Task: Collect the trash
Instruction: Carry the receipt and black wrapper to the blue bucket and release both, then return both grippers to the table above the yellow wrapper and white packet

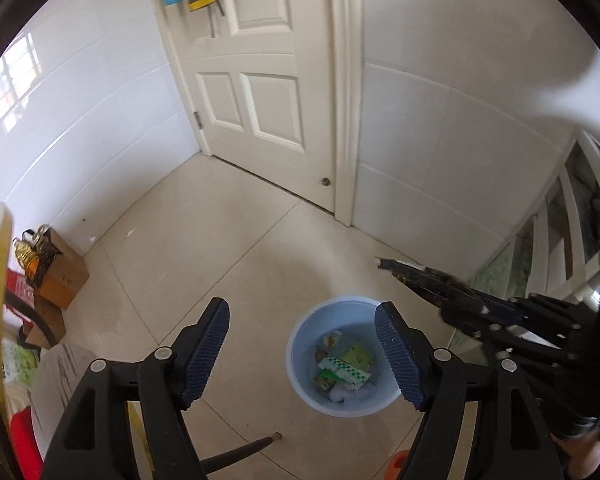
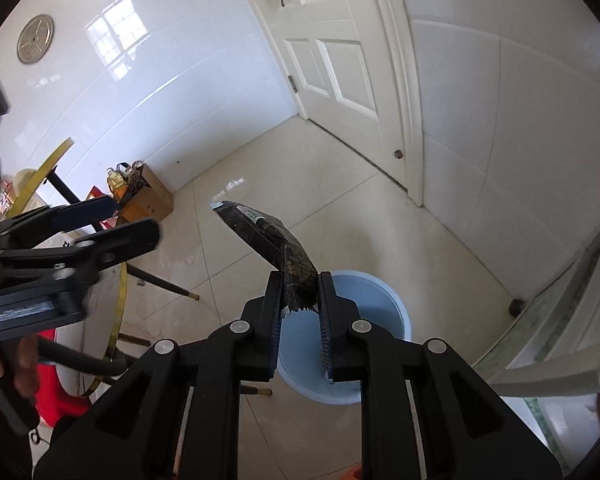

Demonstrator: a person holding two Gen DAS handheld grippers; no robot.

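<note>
A light blue bin (image 1: 300,376) stands on the tiled floor with green and white wrappers (image 1: 344,364) inside. My left gripper (image 1: 302,308) hangs above it, open and empty, its blue pads on either side of the bin. In the right wrist view the same bin (image 2: 384,300) lies just beyond my right gripper (image 2: 299,280), which is shut on a crumpled black wrapper (image 2: 268,232) that sticks out forward past the fingertips. The left gripper (image 2: 134,220) shows at the left of that view. In the left wrist view, the right gripper (image 1: 456,304) and its black wrapper (image 1: 396,266) reach in from the right.
A white panelled door (image 1: 260,80) closes the far corner. A cardboard box (image 1: 64,280) with bottles stands by the left wall. A round gold-rimmed table (image 2: 120,308) with dark legs (image 1: 256,446) and a red stool (image 2: 56,396) are at the left. White-framed glass panels (image 1: 560,240) run along the right.
</note>
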